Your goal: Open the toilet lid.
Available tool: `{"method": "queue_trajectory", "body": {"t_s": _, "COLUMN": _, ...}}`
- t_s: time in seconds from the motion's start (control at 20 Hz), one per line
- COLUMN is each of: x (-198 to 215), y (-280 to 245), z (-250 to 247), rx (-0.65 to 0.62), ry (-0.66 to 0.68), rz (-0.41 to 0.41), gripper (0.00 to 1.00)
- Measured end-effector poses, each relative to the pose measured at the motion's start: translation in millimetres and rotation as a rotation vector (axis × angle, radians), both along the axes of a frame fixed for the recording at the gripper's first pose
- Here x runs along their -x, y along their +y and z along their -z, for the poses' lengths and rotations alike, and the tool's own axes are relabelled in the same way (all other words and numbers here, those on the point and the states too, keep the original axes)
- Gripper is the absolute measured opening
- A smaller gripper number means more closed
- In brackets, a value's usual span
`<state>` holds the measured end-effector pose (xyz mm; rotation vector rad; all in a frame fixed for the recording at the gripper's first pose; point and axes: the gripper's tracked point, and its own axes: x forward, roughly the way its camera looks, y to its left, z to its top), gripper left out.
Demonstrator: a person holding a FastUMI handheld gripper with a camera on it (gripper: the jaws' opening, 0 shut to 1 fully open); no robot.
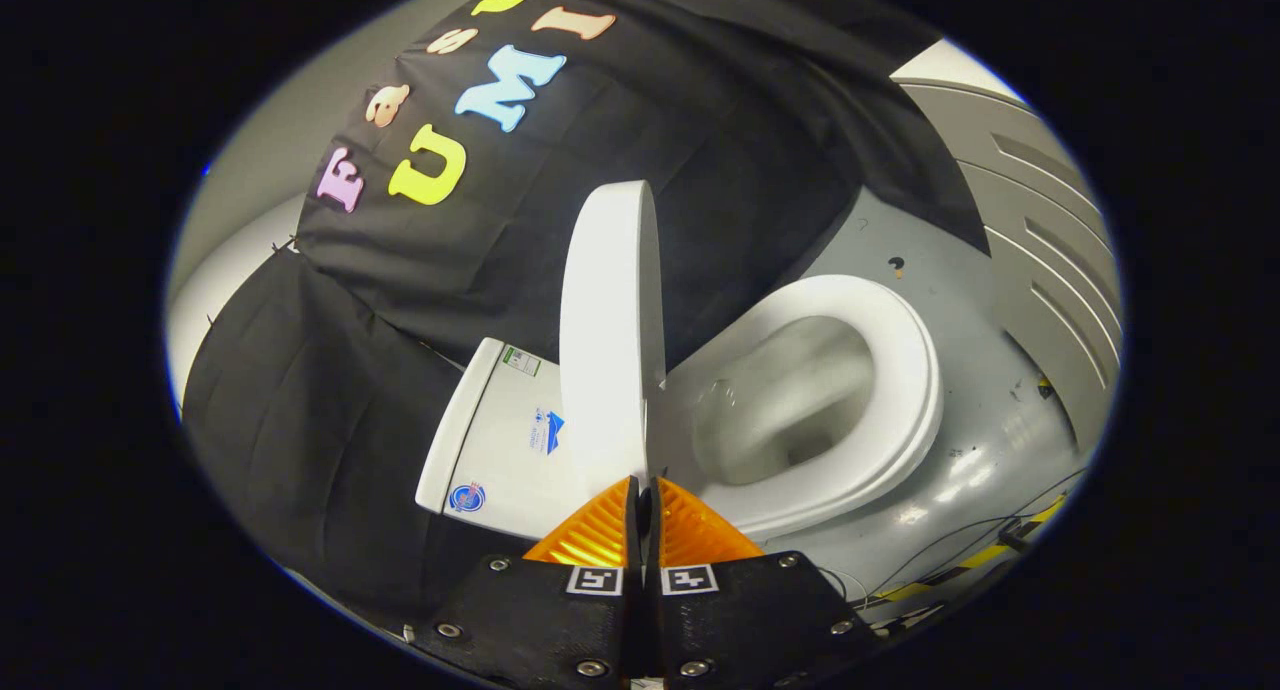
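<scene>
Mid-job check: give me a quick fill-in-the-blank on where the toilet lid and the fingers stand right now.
1. The toilet lid stands ____, lifted off the seat.
2. The gripper has its fingers closed ____, tips just at the lid's lower edge.
3. With the lid up, the ____ lies open to view inside the seat ring.
4. The tank sits against the black ____ of the booth wall.

Missing words: upright; together; bowl; cloth

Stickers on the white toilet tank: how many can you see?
3: top sticker, middle one, bottom one, all beside the raised white lid. More may be hidden. Gripper fingers together.
</scene>
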<state>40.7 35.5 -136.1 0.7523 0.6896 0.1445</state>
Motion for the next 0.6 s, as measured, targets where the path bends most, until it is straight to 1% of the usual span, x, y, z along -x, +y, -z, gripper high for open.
{"method": "queue_trajectory", "body": {"t_s": 0.3, "x": -7, "y": 33, "z": -26, "rx": 0.051, "ry": -0.053, "rz": -0.059, "gripper": 0.00}}
{"method": "queue_trajectory", "body": {"t_s": 0.6, "x": -19, "y": 80, "z": -49, "rx": 0.057, "ry": -0.103, "rz": -0.107, "gripper": 0.00}}
